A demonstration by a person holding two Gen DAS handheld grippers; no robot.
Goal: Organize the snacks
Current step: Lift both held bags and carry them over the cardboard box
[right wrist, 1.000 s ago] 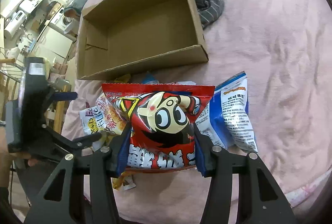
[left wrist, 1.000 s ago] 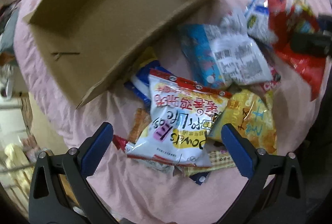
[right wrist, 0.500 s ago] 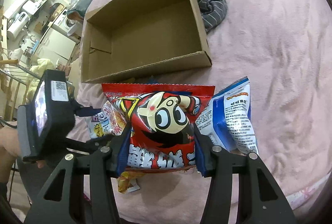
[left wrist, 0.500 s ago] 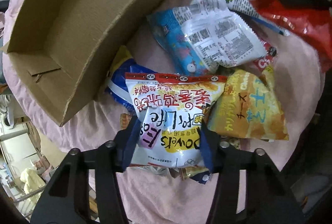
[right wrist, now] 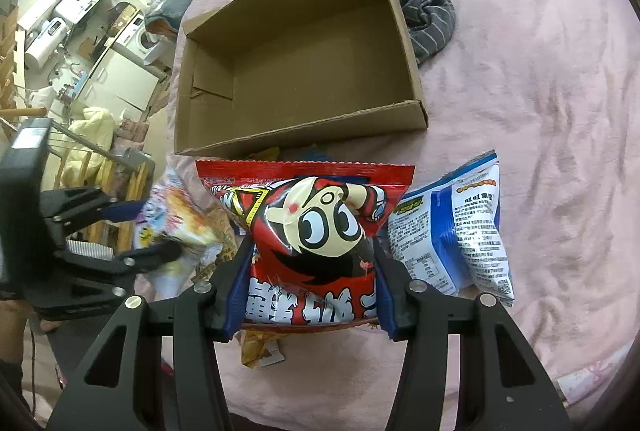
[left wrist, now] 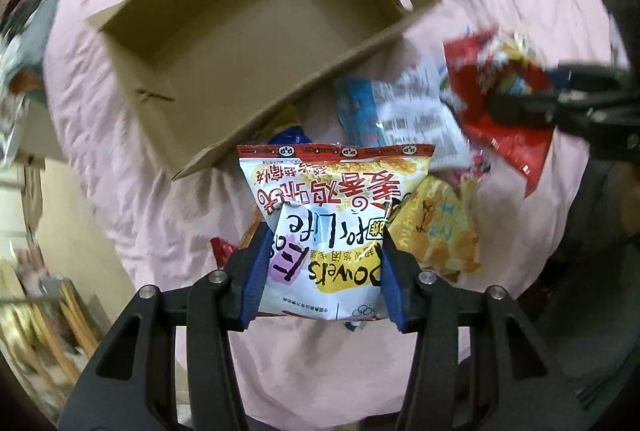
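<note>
My left gripper (left wrist: 320, 279) is shut on a white and yellow snack bag (left wrist: 332, 215) and holds it lifted above the pile. My right gripper (right wrist: 308, 295) is shut on a red cartoon-face snack bag (right wrist: 316, 231), also raised; it shows in the left wrist view (left wrist: 500, 91) at the right. An empty open cardboard box (left wrist: 224, 43) sits on the pink sheet just beyond both bags, also in the right wrist view (right wrist: 296, 59). A blue and white bag (right wrist: 460, 223) and a yellow chip bag (left wrist: 440, 231) lie in the pile below.
A grey striped cloth (right wrist: 428, 11) lies past the box's right wall. The pink sheet (right wrist: 540, 91) covers the surface. The bed's edge drops off at the left, with a cluttered room and washing machine (right wrist: 140, 31) beyond.
My left gripper closed on the white and yellow bag and lifted it off the pile toward the box. My right gripper kept its hold on the red bag, nearly still.
</note>
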